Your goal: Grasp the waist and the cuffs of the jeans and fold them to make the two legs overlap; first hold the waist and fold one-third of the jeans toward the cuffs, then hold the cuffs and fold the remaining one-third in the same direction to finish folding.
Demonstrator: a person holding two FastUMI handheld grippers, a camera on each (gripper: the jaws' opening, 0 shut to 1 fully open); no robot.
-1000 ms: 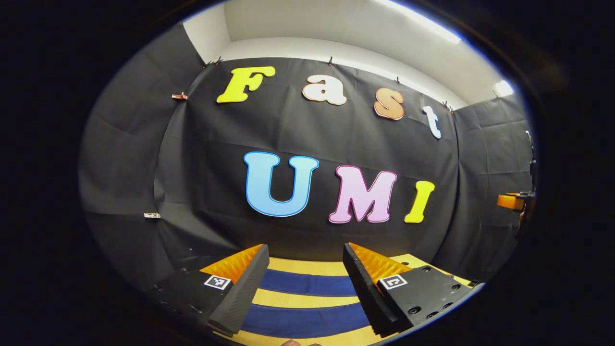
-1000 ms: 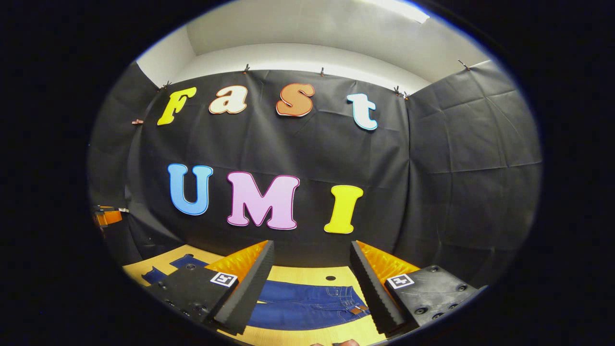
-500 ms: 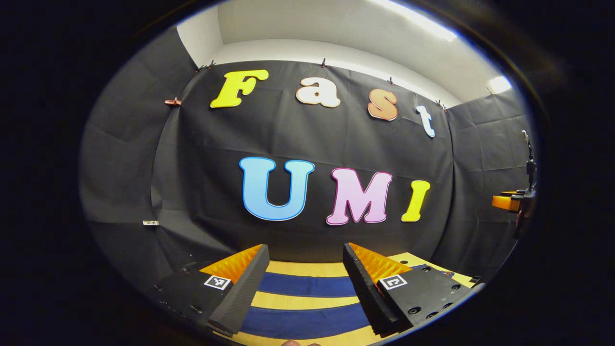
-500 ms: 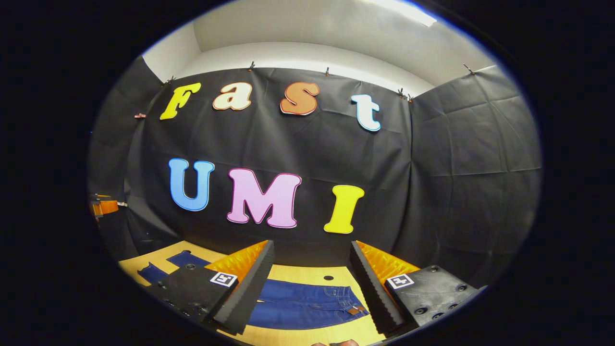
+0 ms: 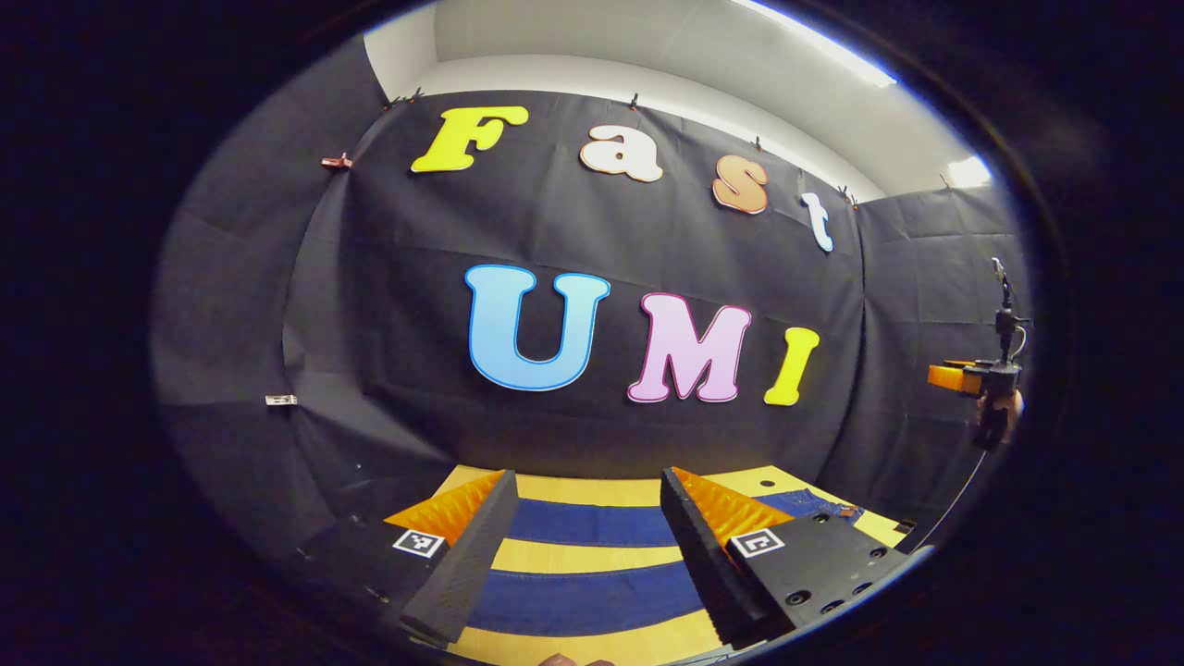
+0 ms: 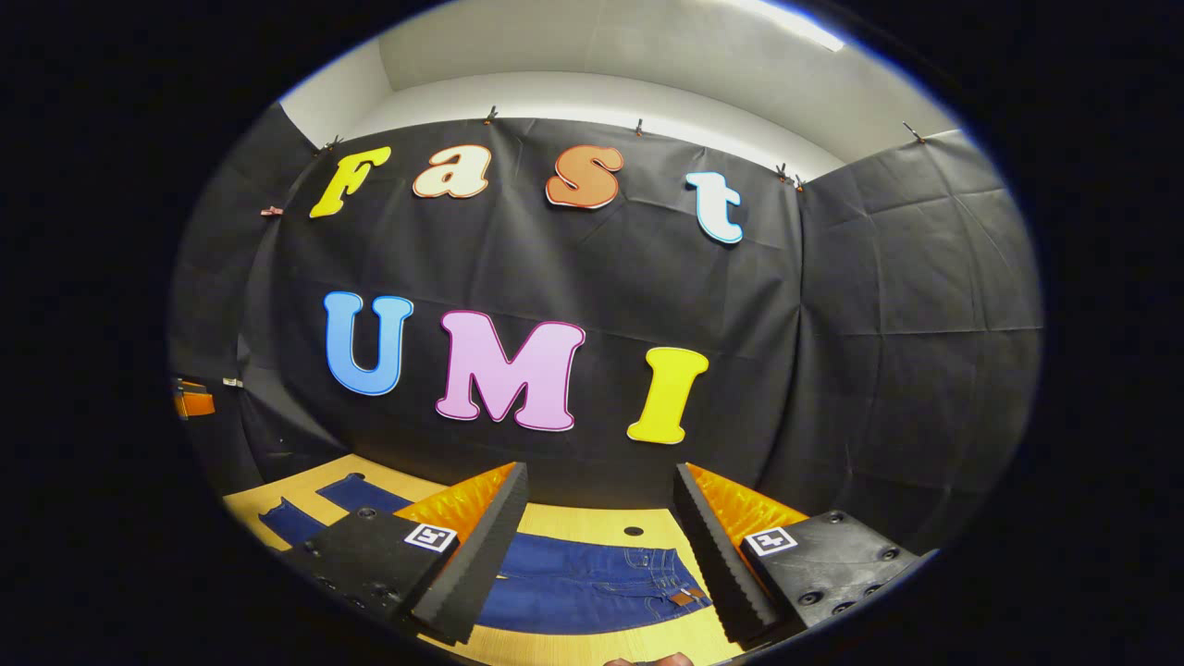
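Right gripper view: the jeans (image 6: 592,587) lie flat on the wooden table (image 6: 638,546), waist end with its pockets and tan patch toward the right, the two legs running off to the left, spread apart with bare wood between them. The right gripper (image 6: 599,546) hangs above the waist end with its fingers wide apart, holding nothing and clear of the cloth. In the left gripper view the two blue legs (image 5: 592,555) cross the table (image 5: 573,490) as separate bands, and the left gripper (image 5: 585,550) hovers over them, equally wide open and empty. The right gripper (image 5: 967,377) also appears far off at the right edge, held by a hand (image 5: 1013,405) above the waist end.
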